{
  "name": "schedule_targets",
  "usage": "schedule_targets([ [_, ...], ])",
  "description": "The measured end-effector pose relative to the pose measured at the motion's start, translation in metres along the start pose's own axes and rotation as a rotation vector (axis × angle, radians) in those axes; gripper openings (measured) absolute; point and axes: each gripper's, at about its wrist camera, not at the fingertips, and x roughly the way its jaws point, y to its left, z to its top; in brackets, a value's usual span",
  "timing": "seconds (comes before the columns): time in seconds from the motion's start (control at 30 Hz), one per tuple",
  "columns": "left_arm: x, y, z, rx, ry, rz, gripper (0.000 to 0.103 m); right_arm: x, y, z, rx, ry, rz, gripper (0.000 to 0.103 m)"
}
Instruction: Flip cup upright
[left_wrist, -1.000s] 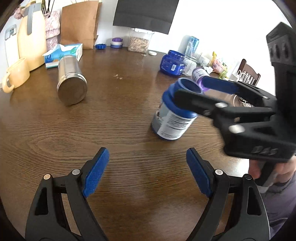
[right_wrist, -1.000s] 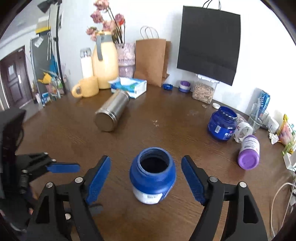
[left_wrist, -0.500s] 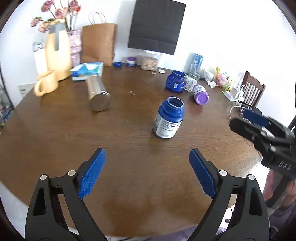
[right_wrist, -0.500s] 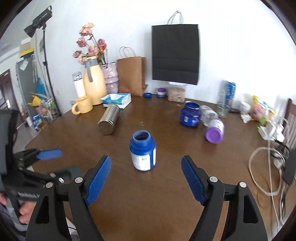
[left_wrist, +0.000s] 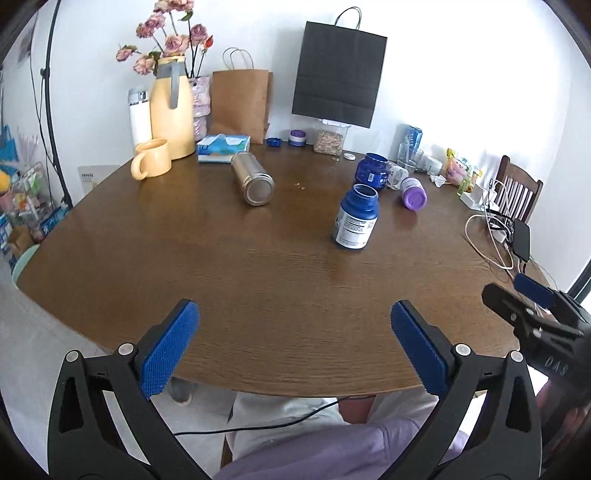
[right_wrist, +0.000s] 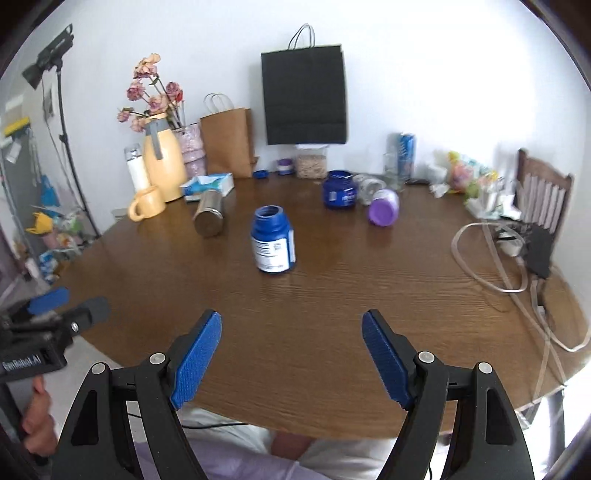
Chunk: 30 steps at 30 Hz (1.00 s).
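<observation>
A blue open-mouthed jar with a white label (left_wrist: 356, 218) stands upright in the middle of the brown table (left_wrist: 258, 280); it also shows in the right wrist view (right_wrist: 273, 240). My left gripper (left_wrist: 295, 347) is open and empty, held back over the table's near edge. My right gripper (right_wrist: 291, 358) is open and empty, also back at the near edge. Each gripper shows at the side of the other's view, the right one (left_wrist: 535, 306) and the left one (right_wrist: 55, 306).
A steel tumbler (left_wrist: 253, 179) lies on its side at the back left. A yellow mug (left_wrist: 151, 162), yellow jug (left_wrist: 171, 110), tissue box (left_wrist: 223, 147), paper bags, a second blue jar (left_wrist: 371, 171), a purple-lidded bottle (left_wrist: 412, 192) and cables (left_wrist: 491, 236) crowd the far and right edges.
My right gripper has let go of the blue jar and left it upright. Both grippers have pulled back from it to the table's near edge.
</observation>
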Motion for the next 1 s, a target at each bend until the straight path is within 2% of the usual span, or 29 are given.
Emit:
schedule_targets([
  [0.07,0.000,-0.007,0.002,0.036,-0.004,0.012,0.103,-0.007,0.000,-0.007,0.022,-0.027,-0.008,0.082],
  [0.23,-0.009,-0.013,0.001,0.060,-0.045,0.015,0.103,-0.007,-0.005,-0.004,0.033,-0.033,-0.011,0.082],
  [1.0,-0.009,-0.019,-0.001,0.081,-0.037,0.005,0.103,-0.011,-0.007,-0.001,0.049,-0.045,-0.013,0.082],
])
